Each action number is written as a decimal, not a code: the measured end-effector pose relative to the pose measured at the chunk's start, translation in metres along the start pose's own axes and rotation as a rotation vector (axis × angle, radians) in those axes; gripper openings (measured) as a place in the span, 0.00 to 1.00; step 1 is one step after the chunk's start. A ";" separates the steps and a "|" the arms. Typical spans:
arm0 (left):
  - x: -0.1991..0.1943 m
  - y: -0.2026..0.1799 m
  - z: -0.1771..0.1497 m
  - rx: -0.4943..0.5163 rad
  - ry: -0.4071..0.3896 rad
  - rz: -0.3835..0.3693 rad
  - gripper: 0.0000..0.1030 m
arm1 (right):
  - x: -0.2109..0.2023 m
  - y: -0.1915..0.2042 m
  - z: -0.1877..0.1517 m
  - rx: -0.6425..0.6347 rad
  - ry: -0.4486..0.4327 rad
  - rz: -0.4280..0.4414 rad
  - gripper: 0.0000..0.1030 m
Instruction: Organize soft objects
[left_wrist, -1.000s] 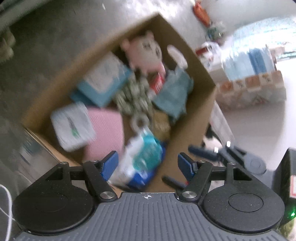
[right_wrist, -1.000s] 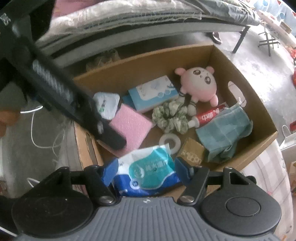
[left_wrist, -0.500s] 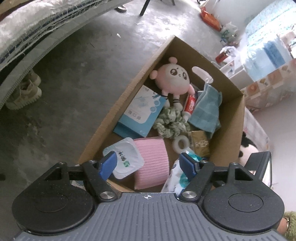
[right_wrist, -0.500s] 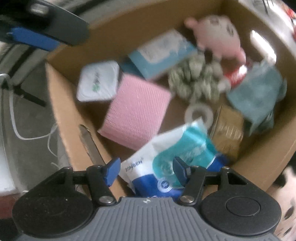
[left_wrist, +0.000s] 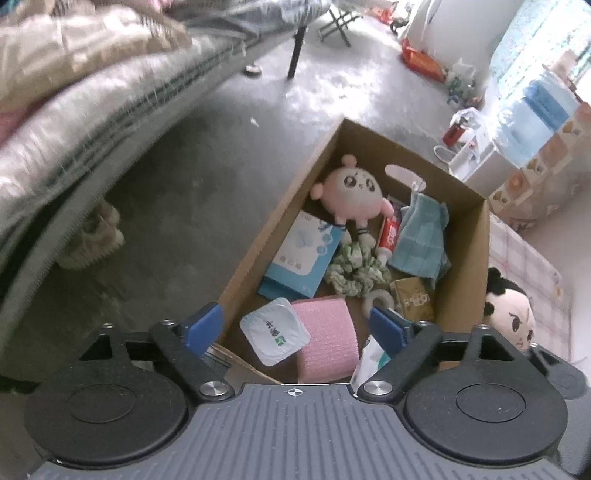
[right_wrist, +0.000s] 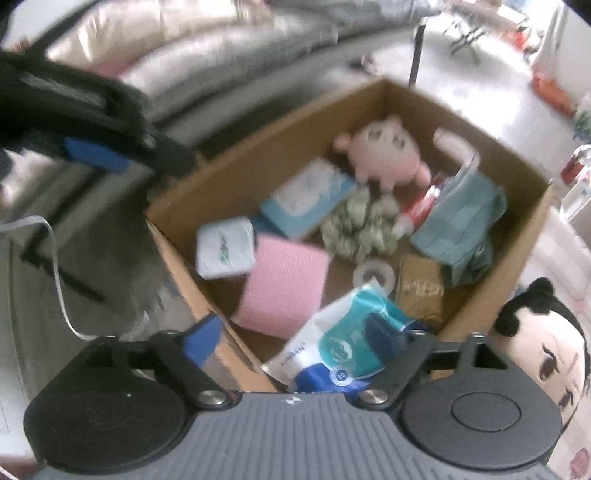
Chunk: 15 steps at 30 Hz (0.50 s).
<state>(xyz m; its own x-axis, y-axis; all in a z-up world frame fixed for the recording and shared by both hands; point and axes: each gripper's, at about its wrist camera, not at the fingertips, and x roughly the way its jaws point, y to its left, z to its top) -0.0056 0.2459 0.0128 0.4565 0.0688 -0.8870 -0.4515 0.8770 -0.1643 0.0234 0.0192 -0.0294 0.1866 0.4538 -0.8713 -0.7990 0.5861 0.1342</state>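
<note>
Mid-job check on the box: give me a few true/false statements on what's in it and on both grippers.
1. The pink plush lies inside the cardboard box. True.
2. The left gripper is shut on the pink sponge. False: it is open and holds nothing.
3. The black-haired doll sits outside the box. True.
4. The right gripper holds the green scrunchie. False: it is open and empty.

The right wrist view is motion-blurred, so print on the wipes pack (right_wrist: 343, 339) is unreadable. In the left wrist view that pack (left_wrist: 371, 360) is mostly hidden behind the right finger (left_wrist: 388, 328) of the left tongs. The dark-haired doll (right_wrist: 546, 343) is partly covered by the right tongs' body.
</note>
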 end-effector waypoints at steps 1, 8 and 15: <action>-0.006 -0.005 -0.003 0.013 -0.010 0.013 0.92 | -0.010 0.001 -0.005 0.015 -0.036 0.006 0.95; -0.051 -0.012 -0.019 0.013 -0.012 0.057 0.94 | -0.062 0.003 -0.043 0.240 -0.148 0.052 0.97; -0.119 -0.009 -0.024 0.031 -0.052 0.188 0.98 | -0.111 0.035 -0.080 0.333 -0.180 0.273 0.97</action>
<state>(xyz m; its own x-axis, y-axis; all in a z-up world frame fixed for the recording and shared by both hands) -0.0747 0.2183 0.1095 0.4059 0.2568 -0.8771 -0.5093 0.8604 0.0162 -0.0711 -0.0644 0.0344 0.1149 0.7133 -0.6914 -0.6109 0.5996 0.5170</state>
